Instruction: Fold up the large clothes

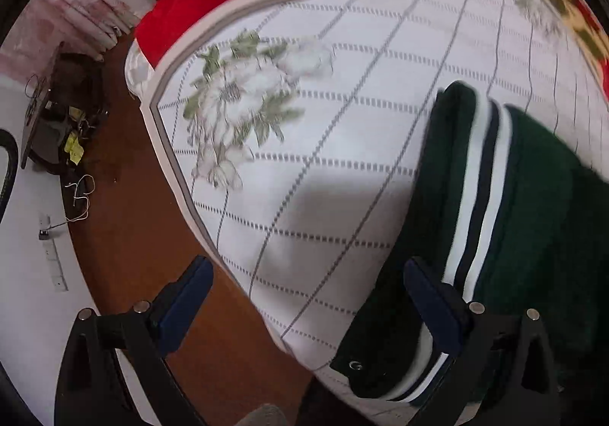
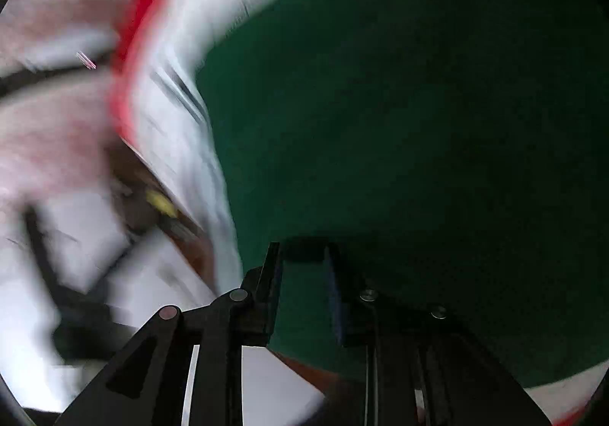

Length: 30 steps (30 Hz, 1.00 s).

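Green garment (image 1: pixel 533 205), one piece with white and navy stripes, lies on the bed's white checked sheet (image 1: pixel 304 144), cut off at right. Left tongs (image 1: pixel 308 296) gape wide, empty, over the bed edge. Right tongs (image 2: pixel 304 289) pinch green cloth; their surroundings are blurred.

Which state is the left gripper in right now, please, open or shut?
Open. The left gripper has its fingers spread wide with nothing between them; one finger overlaps the green garment's striped edge.
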### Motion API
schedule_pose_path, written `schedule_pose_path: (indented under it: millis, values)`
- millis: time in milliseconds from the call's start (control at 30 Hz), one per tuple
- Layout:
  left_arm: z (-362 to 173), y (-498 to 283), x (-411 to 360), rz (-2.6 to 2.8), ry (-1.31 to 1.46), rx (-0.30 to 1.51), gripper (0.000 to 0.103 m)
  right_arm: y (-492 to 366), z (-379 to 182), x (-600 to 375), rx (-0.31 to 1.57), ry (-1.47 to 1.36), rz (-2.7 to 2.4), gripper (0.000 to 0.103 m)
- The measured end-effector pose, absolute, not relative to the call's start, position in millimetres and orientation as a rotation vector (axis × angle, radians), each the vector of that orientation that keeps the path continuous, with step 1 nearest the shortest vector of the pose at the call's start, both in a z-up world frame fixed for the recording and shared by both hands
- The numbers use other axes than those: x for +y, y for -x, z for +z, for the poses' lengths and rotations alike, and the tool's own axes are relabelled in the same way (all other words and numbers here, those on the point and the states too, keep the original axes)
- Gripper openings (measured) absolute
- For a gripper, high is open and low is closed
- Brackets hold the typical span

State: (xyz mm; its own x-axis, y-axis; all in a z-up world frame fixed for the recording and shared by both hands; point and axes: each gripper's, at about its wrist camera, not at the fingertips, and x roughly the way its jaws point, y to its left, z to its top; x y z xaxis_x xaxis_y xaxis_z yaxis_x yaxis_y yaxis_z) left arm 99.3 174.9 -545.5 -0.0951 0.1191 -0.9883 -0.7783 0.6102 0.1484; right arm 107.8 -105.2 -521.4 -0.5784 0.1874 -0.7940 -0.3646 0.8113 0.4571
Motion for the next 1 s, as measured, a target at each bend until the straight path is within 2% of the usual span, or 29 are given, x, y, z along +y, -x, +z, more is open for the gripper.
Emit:
schedule_pose_path:
  millis: [100,233,300,433,567,600,633,700,833,933,1000]
  values:
    - [-544.5,-115.9,174.5,0.798,0.577,1.469,0.103,-117.9,-515.0,-115.4,2.073,0.018,0.709,0.024]
    - [-540.6,-169.8,175.5,0.775,0.451,1.395,0.103,-154.4,-476.5,-142.6,1.911,-0.038,0.654,0.025]
    - [-560.1,-200.4,185.4,0.786,0.403,1.396,0.103,-179.2,-463.8,-163.9,1.839,-0.076,0.58,0.029]
    - [-613.4,-228.6,206.9,0.787,0.419,1.476,0.103,-208.2,-464.8,-201.9,1.782,-0.089,0.45,0.029]
    - [-577.5,-237.8,195.5,0.777,0.278,1.436,0.103,-215.2,-453.8,-244.0,1.693,-0.285,0.379,0.03]
    - [-566.3,-238.7,189.4,0.77,0.26,1.411,0.103,-215.0,-447.8,-259.9,1.658,-0.337,0.371,0.04]
    - [-550.0,-241.6,177.9,0.747,0.24,1.38,0.103,-213.5,-440.3,-282.9,1.617,-0.403,0.354,0.066]
    - [-526.8,-249.1,152.0,0.674,0.232,1.334,0.103,-211.0,-435.3,-323.8,1.558,-0.508,0.318,0.094]
    - [-508.6,-278.7,72.7,0.462,0.222,1.318,0.103,-207.2,-412.8,-423.8,1.451,-0.621,0.169,0.094]
    - [-519.5,-307.6,5.4,0.341,0.224,1.351,0.103,-205.2,-404.0,-517.0,1.377,-0.642,0.018,0.094]
    - [-531.4,-321.9,-28.2,0.307,0.217,1.354,0.103,-207.9,-416.2,-544.1,1.346,-0.675,-0.027,0.094]
